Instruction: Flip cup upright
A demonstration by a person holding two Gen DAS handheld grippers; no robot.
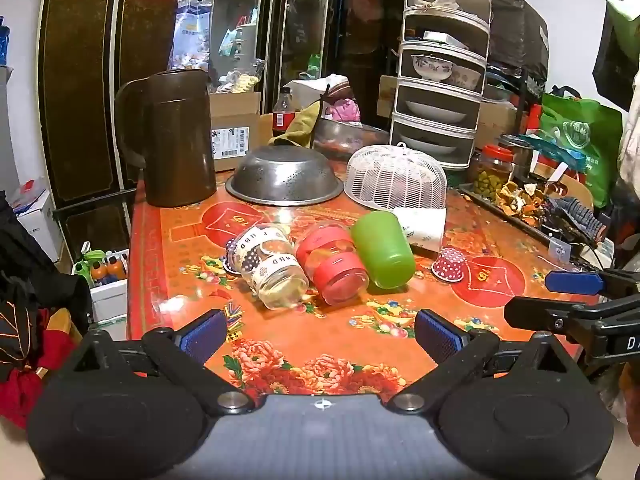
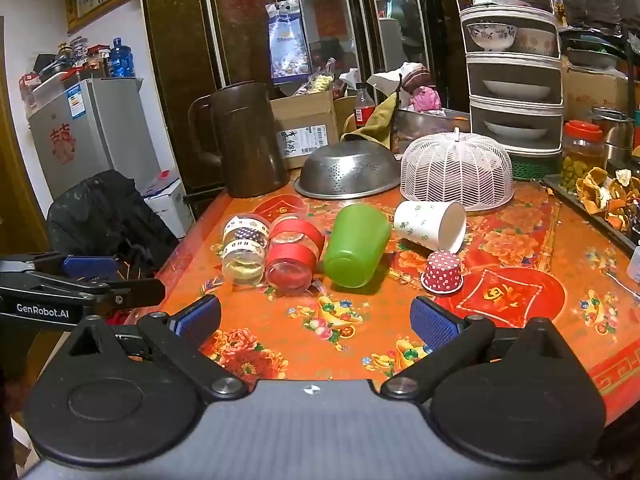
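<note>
1. Both tools are seen wide open and holding nothing: the left tool [image 1: 320, 336] and the right tool [image 2: 316, 320] are each held above the near edge of the counter [image 2: 520, 340].
2. Several cups are seen lying on their sides in a row across the middle of the counter.
3. At the left end of the row a clear cup [image 1: 270, 266] with patterned bands is laid with its base toward the near edge.
4. Just beside it, touching, a red cup [image 1: 332, 262] is laid the same way.
5. To the right of that a green cup [image 1: 382, 248] is laid on its side, base toward the near edge.
6. Behind the green cup, toward the far edge, a paper cup [image 2: 430, 224] is laid with its mouth toward the right edge.
7. A small dotted cup [image 2: 442, 272] is stood mouth down, just beside the paper cup on its near side.
8. Along the far edge a brown jug [image 1: 176, 140], an upturned colander [image 1: 284, 176] and a white mesh cover [image 1: 396, 178] are set.
9. In the left wrist view the right tool's fingers [image 1: 574, 282] are seen at the right edge of the counter.
</note>
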